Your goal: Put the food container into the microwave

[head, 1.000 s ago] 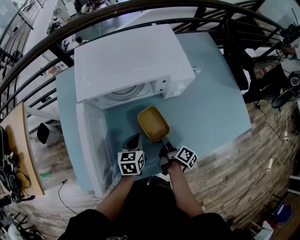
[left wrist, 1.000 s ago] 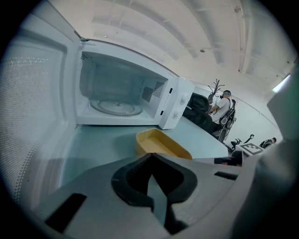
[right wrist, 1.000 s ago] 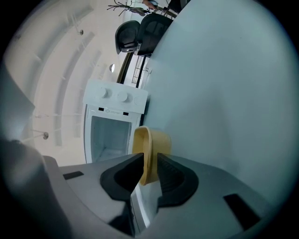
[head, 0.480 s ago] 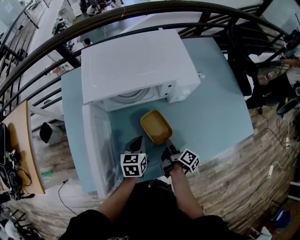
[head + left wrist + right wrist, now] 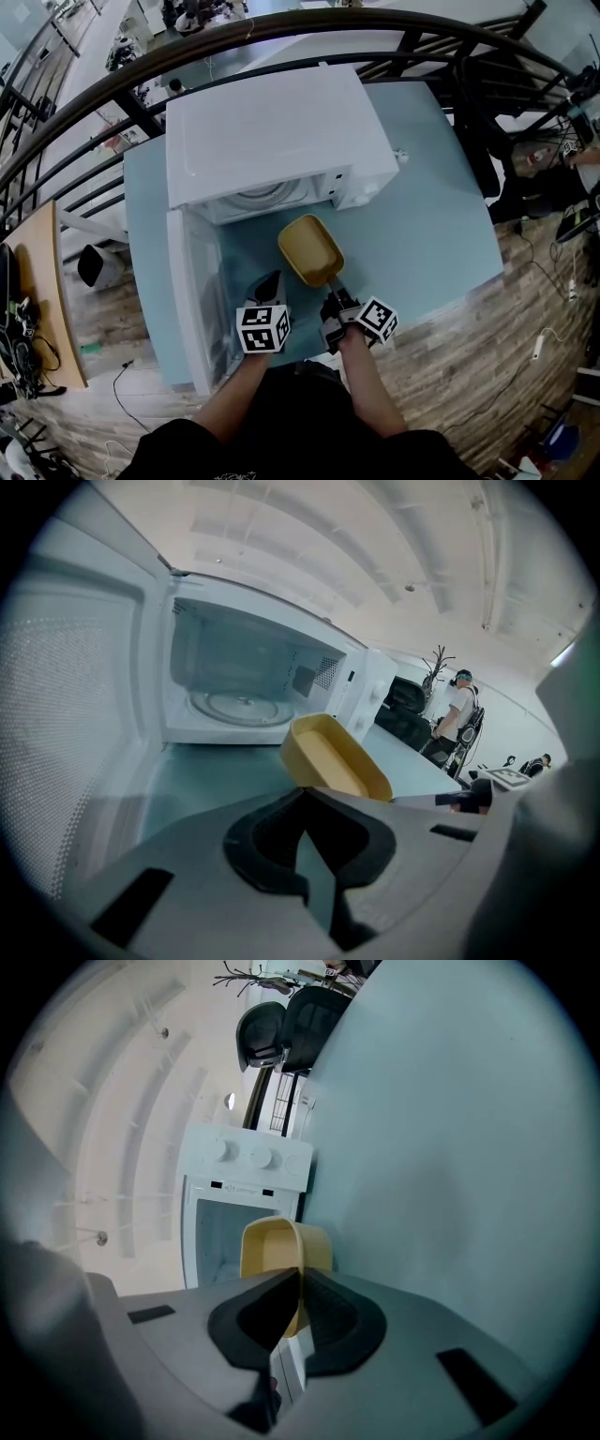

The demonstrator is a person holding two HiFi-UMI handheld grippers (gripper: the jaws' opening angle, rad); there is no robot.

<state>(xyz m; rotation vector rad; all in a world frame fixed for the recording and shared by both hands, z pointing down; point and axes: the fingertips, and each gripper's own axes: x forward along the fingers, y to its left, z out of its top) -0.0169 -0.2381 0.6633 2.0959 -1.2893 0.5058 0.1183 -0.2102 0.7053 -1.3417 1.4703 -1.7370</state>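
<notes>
Overhead on a pale blue table (image 5: pixel 422 206) with a white microwave (image 5: pixel 272 131) at its far side, door (image 5: pixel 192 281) swung fully open to the left, glass turntable (image 5: pixel 234 705) bare inside. Just in front of the open cavity, apparently resting on the table: a yellow food container (image 5: pixel 309 248), empty and not yet inside. At its near end, the right gripper (image 5: pixel 331 289), jaws just drawn in from wide and now pinched on the container's near rim, the thin yellow wall sandwiched between the pads. Beside it to the left, the left gripper (image 5: pixel 272 278), fingers pressed together with nothing between them, hovering near the door and clear of the container. Likely meaning for the task: grasp made, so lift and carry forward onto the turntable next. Narrow hold on one edge only, so some risk of the far end drooping or swinging on the way in
</notes>
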